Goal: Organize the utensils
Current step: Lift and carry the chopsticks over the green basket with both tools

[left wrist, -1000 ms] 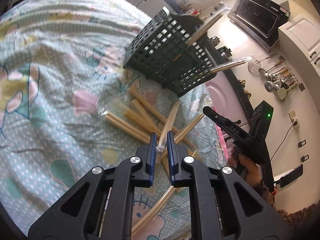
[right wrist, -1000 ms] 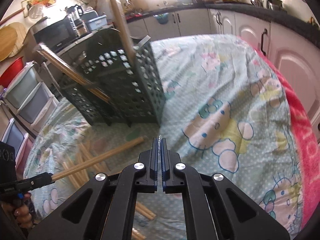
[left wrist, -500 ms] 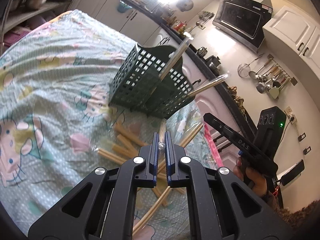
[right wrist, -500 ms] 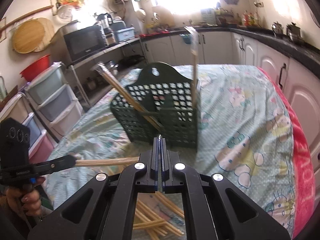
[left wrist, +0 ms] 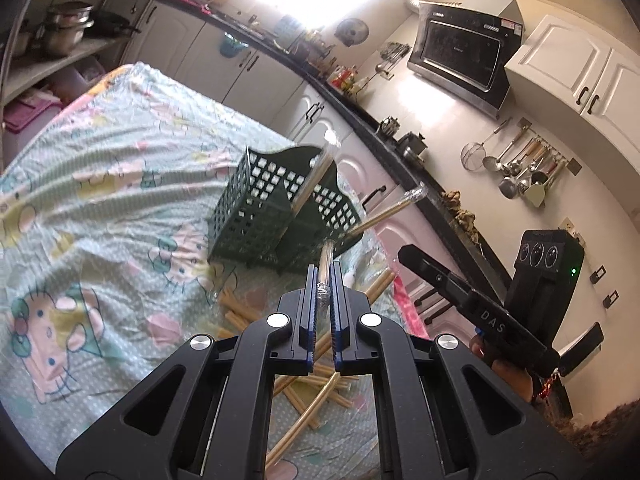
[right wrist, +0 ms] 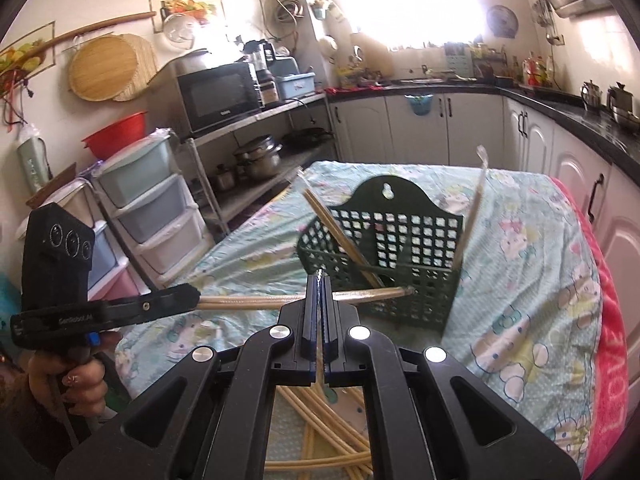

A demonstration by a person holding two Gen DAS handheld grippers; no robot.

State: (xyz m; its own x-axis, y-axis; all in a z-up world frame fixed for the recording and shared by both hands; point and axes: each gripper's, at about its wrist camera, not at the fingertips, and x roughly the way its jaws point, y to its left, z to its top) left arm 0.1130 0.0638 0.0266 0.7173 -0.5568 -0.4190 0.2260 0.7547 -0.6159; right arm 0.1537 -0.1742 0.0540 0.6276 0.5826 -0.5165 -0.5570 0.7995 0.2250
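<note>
Between the narrow jaws of the left gripper (left wrist: 323, 280) sits a wrapped chopstick pair (right wrist: 280, 299), its far end at the green basket (right wrist: 384, 256). Beside it, the right gripper (right wrist: 319, 286) has its jaws pressed together on nothing. Two pairs (left wrist: 316, 182) lean inside the basket; others (left wrist: 244, 314) lie scattered on the tablecloth (left wrist: 100, 184).
</note>
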